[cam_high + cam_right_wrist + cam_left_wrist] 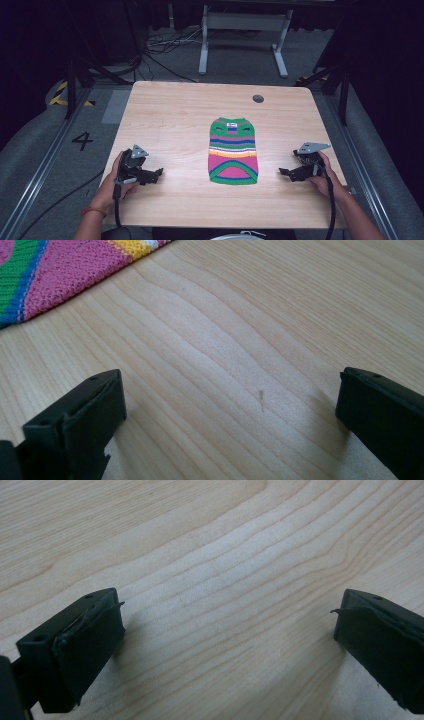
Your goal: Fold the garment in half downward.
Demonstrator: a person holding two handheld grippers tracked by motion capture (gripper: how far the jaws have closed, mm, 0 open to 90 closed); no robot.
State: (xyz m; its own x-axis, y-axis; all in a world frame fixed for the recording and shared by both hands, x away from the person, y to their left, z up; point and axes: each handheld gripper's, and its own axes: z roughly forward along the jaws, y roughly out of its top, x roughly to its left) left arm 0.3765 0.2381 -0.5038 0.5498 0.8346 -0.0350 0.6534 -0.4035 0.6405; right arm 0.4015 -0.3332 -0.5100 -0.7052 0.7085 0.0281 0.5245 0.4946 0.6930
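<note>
A small knitted sweater [233, 151] with green, pink, blue and yellow stripes lies flat in the middle of the wooden table [175, 115]. My left gripper [156, 175] rests on the table well to the sweater's left, jaws wide apart over bare wood [225, 625]. My right gripper [285, 171] sits to the sweater's right, also open, pointing at it. In the right gripper view the sweater's pink and green hem [55, 270] lies at the upper left, beyond the open jaws [230, 405], apart from them.
A round dark grommet hole [258, 98] sits near the table's far edge. Beyond the table stand a white desk frame [243, 37], cables on the floor and black stands at both sides. A floor marking reads 4 [82, 140].
</note>
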